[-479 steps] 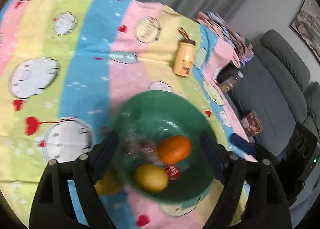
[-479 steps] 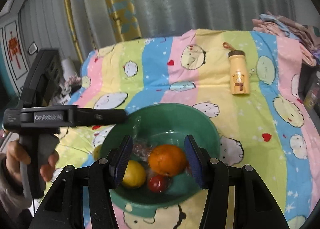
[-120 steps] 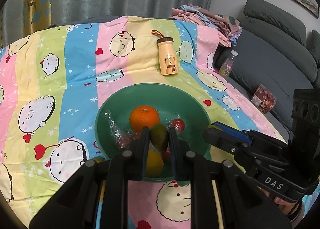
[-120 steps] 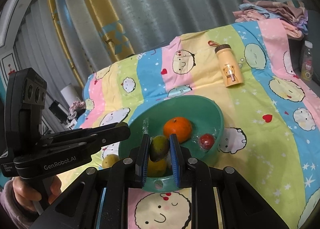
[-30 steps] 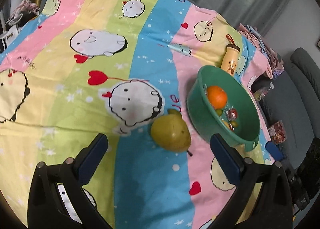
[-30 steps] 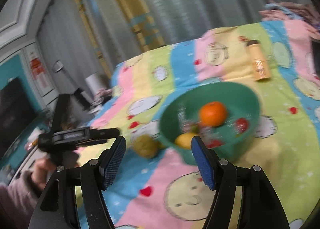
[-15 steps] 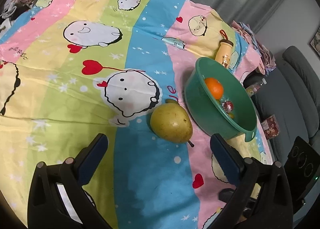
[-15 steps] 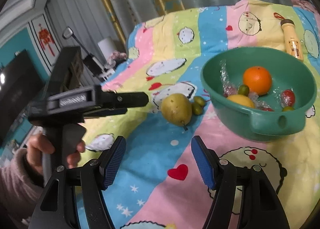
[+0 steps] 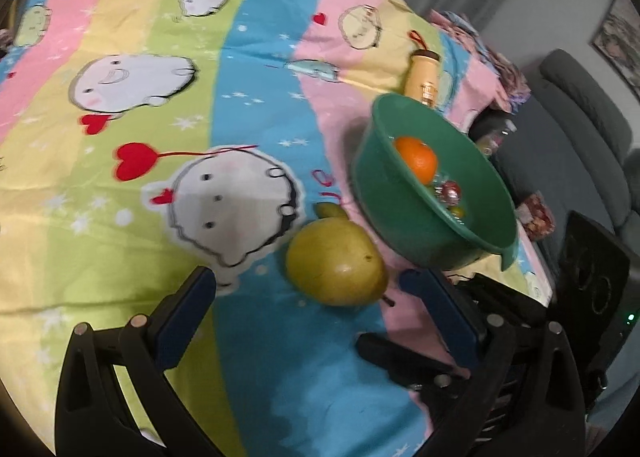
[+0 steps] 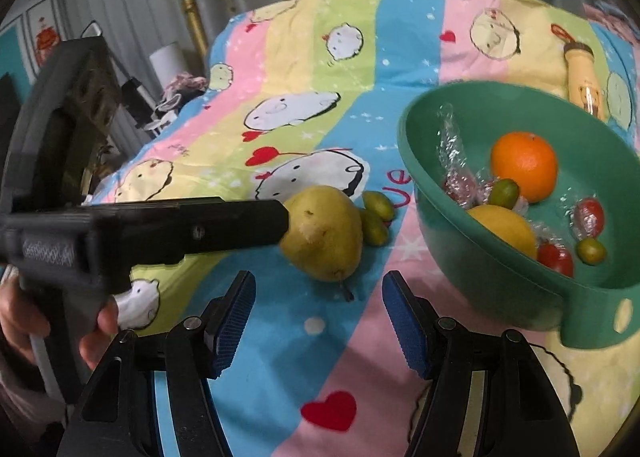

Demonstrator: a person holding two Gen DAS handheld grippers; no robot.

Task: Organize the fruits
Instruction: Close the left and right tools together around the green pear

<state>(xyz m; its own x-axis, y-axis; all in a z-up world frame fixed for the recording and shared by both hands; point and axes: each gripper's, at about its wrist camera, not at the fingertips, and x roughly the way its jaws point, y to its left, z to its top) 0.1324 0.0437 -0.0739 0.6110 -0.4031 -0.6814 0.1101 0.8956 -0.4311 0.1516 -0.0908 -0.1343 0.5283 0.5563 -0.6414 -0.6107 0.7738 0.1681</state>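
Observation:
A yellow-green pear (image 9: 336, 265) (image 10: 324, 233) lies on the striped cartoon cloth, left of the green bowl (image 9: 400, 217) (image 10: 416, 177). My left gripper (image 9: 310, 281) is open wide, its fingertips on either side of the pear's near end without touching it. In the right wrist view one of its black fingers (image 10: 180, 229) reaches to the pear's left side. My right gripper (image 10: 318, 297) is open and empty, just short of the pear. Two small green fruits (image 10: 376, 217) lie behind the pear. The bowl holds an orange (image 10: 524, 165), a lemon (image 10: 504, 225), small red and green fruits and plastic wrap.
A yellow bottle (image 9: 424, 77) (image 10: 582, 73) lies beyond the bowl. A grey sofa (image 9: 580, 129) stands past the cloth's right edge. A hand (image 10: 96, 337) grips the left tool's handle. The cloth (image 9: 120, 177) spreads wide to the left.
Both grippers have come lower and nearer the pear. It now sits between the left fingertips, and the right gripper's finger has entered the left view.

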